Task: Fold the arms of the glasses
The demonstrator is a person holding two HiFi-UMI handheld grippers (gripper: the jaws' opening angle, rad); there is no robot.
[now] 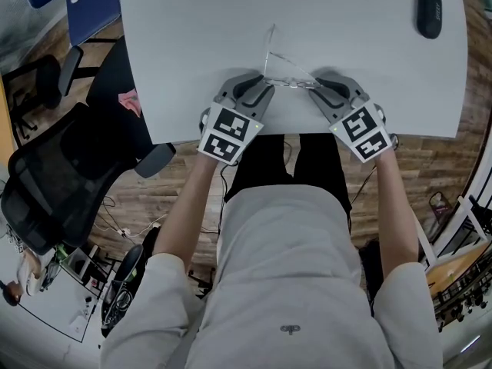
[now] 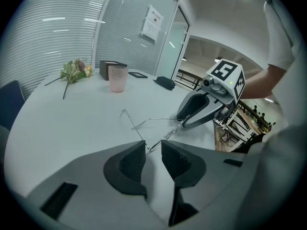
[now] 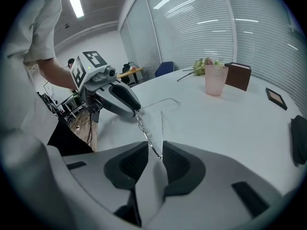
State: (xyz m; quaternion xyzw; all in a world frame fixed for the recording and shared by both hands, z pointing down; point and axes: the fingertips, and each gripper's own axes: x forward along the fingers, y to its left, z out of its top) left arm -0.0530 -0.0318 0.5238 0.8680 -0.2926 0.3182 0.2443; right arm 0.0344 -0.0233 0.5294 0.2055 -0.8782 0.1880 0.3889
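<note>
only the gripper views showed a pink cup (image 2: 118,78). left gripper (image 2: 153,146) clenched one end of the glasses (image 1: 284,71); right gripper (image 3: 154,150) straddled the other, jaws parted.

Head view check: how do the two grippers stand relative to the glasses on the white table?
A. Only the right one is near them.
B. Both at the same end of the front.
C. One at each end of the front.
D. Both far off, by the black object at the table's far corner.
C: the left gripper meets the glasses at one end of the front, the right gripper at the other.
</note>
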